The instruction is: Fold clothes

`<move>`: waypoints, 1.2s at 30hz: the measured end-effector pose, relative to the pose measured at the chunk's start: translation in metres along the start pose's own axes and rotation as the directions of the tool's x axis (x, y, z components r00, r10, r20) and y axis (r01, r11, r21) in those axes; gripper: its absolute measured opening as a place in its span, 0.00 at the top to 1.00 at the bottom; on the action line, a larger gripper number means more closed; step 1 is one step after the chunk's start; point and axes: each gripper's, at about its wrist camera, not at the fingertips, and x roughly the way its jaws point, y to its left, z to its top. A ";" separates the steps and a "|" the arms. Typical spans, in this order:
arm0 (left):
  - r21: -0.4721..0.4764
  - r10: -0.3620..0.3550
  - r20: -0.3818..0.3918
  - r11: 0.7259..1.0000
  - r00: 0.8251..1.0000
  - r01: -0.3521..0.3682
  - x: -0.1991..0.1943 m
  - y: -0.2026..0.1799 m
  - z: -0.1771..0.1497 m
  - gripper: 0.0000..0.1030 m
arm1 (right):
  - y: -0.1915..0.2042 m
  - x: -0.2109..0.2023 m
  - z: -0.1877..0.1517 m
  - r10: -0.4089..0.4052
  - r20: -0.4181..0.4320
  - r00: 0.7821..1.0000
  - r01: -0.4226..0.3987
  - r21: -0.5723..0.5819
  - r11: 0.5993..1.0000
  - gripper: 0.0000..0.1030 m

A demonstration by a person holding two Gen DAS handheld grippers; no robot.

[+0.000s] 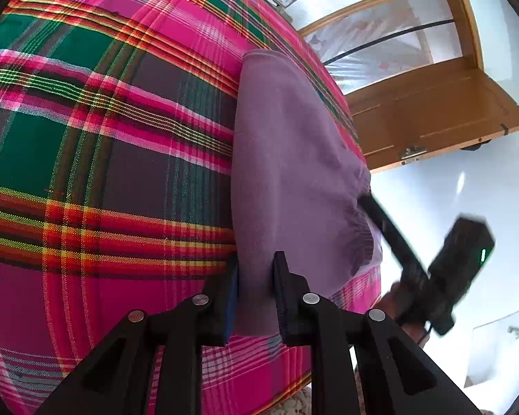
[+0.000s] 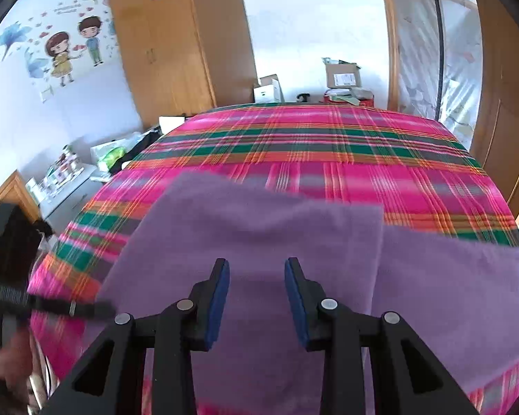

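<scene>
The purple garment (image 1: pixel 287 159) is lying along the near edge of the plaid bed (image 1: pixel 103 138), its long axis running across both tongs. The left tongs (image 1: pixel 256 287) are pinching its end fold; the right tongs (image 2: pixel 257 276) are hovering spread above its middle.

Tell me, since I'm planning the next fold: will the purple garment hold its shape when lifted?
Probably not. The purple garment already bunches and sags where the left claw pinches it, so it looks floppy. Its soft, fleecy surface suggests it won't slip easily.
</scene>
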 end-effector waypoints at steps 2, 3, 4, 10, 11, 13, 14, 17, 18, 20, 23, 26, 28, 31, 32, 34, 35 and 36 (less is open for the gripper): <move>-0.001 0.001 -0.003 1.000 1.000 -0.001 0.001 0.001 0.001 0.79 | -0.001 0.014 0.015 0.002 -0.011 1.000 -0.002 0.005 1.000 0.67; 0.001 0.001 -0.005 1.000 1.000 -0.001 0.001 0.001 0.002 0.79 | -0.002 0.022 0.021 -0.005 -0.023 1.000 0.005 0.009 1.000 0.67; 0.003 0.000 -0.007 1.000 1.000 0.000 0.001 0.000 0.003 0.79 | -0.002 0.031 0.025 -0.034 -0.052 0.998 0.035 0.010 0.999 0.68; 0.054 0.004 -0.021 0.999 1.000 -0.003 0.004 -0.004 0.006 0.78 | 0.000 0.072 0.036 -0.157 -0.172 0.972 0.155 -0.024 0.988 0.75; 0.059 0.004 -0.022 0.998 1.000 -0.003 0.004 -0.005 0.007 0.78 | 0.000 0.075 0.038 -0.161 -0.173 0.972 0.159 -0.026 0.987 0.75; 0.069 0.002 -0.023 0.998 1.000 0.000 0.005 -0.005 0.008 0.78 | 0.001 0.081 0.041 -0.170 -0.175 0.970 0.168 -0.027 0.985 0.75; 0.075 0.000 -0.024 0.997 1.000 0.002 0.005 -0.006 0.009 0.78 | 0.001 0.083 0.042 -0.177 -0.179 0.968 0.174 -0.028 0.984 0.75; 0.087 -0.002 -0.025 0.996 1.000 0.005 0.006 -0.007 0.010 0.78 | 0.000 0.088 0.044 -0.183 -0.193 0.964 0.183 -0.016 0.983 0.75; 0.093 -0.002 -0.025 0.996 1.000 0.004 0.007 -0.007 0.010 0.78 | -0.001 0.089 0.045 -0.184 -0.198 0.963 0.184 -0.016 0.983 0.75; 0.096 -0.004 -0.024 0.995 1.000 0.006 0.007 -0.007 0.010 0.78 | -0.004 0.091 0.047 -0.175 -0.214 0.961 0.178 -0.003 0.984 0.75; 0.092 -0.007 -0.023 0.996 1.000 0.009 0.007 -0.007 0.010 0.78 | -0.012 0.088 0.051 -0.131 -0.243 0.961 0.153 0.076 0.985 0.75; 0.083 -0.014 -0.021 0.996 1.000 0.016 0.006 -0.004 0.009 0.77 | -0.020 0.086 0.054 -0.113 -0.234 0.966 0.147 0.134 0.980 0.75; 0.081 -0.017 -0.018 0.997 1.000 0.018 0.004 -0.003 0.007 0.76 | -0.021 0.091 0.054 -0.126 -0.248 0.961 0.162 0.129 0.978 0.75; 0.079 -0.015 -0.014 0.997 1.000 0.016 0.000 0.000 -0.002 0.74 | -0.016 0.096 0.055 -0.152 -0.247 0.957 0.186 0.120 0.975 0.75; 0.078 -0.017 -0.014 0.997 1.000 0.018 -0.001 0.000 -0.003 0.74 | -0.016 0.097 0.056 -0.158 -0.247 0.956 0.191 0.118 0.974 0.75; 0.074 -0.022 -0.016 0.997 1.000 0.023 -0.004 0.004 -0.004 0.74 | -0.015 0.099 0.057 -0.165 -0.255 0.953 0.198 0.110 0.974 0.75; 0.071 -0.024 -0.017 0.997 1.000 0.025 -0.008 0.007 -0.005 0.74 | -0.014 0.100 0.057 -0.168 -0.258 0.951 0.201 0.107 0.974 0.75; 0.070 -0.024 -0.019 0.997 1.000 0.025 -0.009 0.008 -0.005 0.74 | -0.014 0.099 0.058 -0.166 -0.263 0.951 0.200 0.109 0.974 0.75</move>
